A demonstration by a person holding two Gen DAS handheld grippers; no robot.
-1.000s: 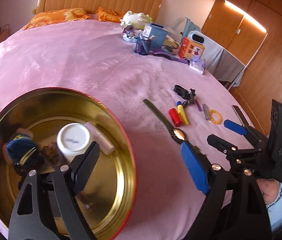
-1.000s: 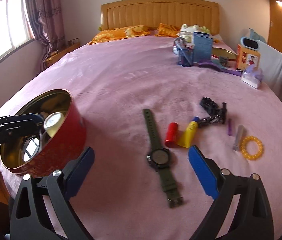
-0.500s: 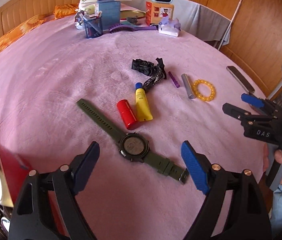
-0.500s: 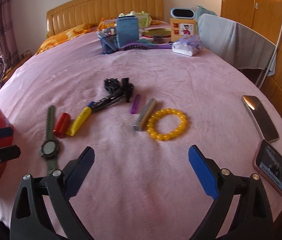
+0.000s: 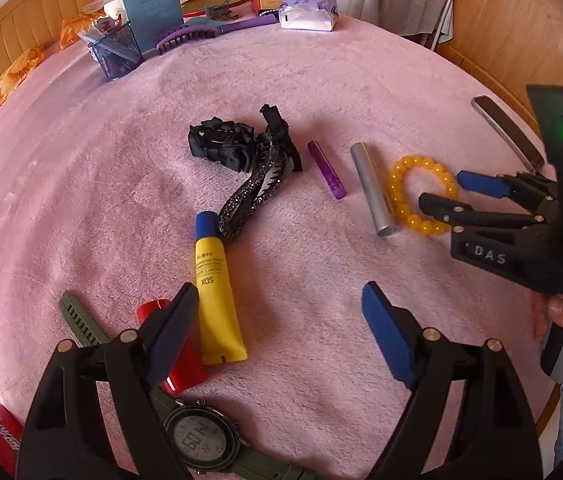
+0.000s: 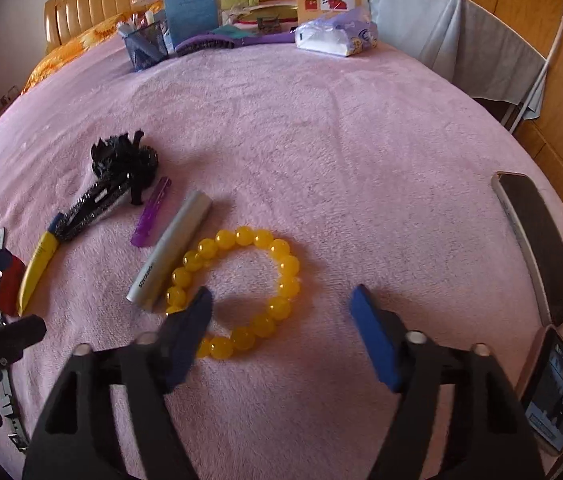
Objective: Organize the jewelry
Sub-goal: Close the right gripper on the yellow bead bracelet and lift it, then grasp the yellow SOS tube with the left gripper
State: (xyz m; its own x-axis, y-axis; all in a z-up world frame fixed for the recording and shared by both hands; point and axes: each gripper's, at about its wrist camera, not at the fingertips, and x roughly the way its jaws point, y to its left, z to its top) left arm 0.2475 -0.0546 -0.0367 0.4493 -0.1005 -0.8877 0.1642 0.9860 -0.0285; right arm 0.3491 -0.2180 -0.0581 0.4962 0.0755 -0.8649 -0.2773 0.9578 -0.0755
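Roughly crosswise, olive watch (image 5: 201,446), strap ends left-right.

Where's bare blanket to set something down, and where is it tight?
Free: the wide pink stretch between the yellow bead bracelet and the phones, and the middle band up to the mesh pen cup. Crowded: the row from bracelet through silver tube, purple tube, black hair clips, yellow tube, to the watch.
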